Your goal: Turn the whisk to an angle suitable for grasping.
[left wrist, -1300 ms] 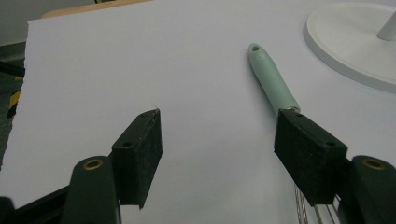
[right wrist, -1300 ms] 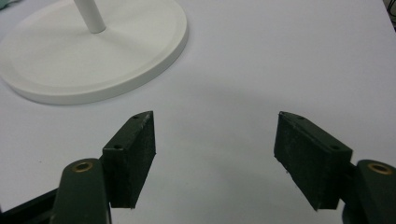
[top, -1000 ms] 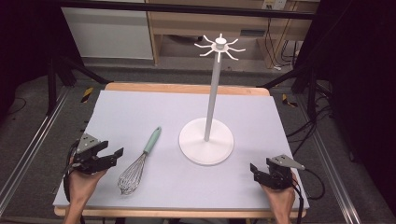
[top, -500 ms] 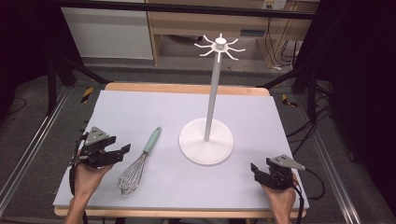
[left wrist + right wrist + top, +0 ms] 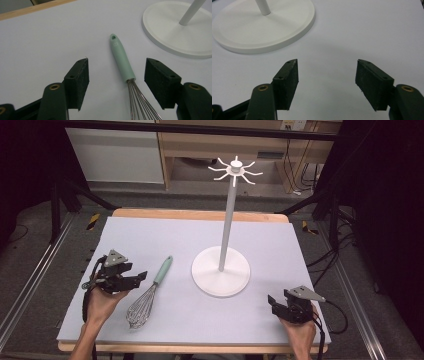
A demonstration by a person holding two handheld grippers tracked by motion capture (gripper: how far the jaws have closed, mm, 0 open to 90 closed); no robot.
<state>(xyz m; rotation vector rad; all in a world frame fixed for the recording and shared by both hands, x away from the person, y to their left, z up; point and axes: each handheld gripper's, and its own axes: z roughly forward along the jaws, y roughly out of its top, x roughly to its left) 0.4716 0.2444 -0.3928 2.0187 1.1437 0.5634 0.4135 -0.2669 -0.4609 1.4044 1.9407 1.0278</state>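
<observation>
- Whisk (image 5: 148,295) lies flat on the grey mat (image 5: 150,240), left of the white stand (image 5: 221,270), mint handle pointing away from the person.
- Left gripper (image 5: 136,279) just left of the whisk, jaws wide and just been closing; handle sits between the pads (image 5: 79,82) in the left gripper view, untouched.
- Right gripper (image 5: 272,301) right of the stand, jaws apart, just been closing, empty.

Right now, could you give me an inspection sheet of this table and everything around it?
Surface: pale grey mat on a wooden table.
Job's things: whisk with mint handle, lying flat; white hook stand, upright.
Clutter: nothing seen.
Tongs: left tongs open, just been closing, handle between the jaws untouched; right tongs open, just been closing, nothing between the jaws.
Cables: black cable trailing from right tongs.
Surroundings: shelving behind, grey floor.
</observation>
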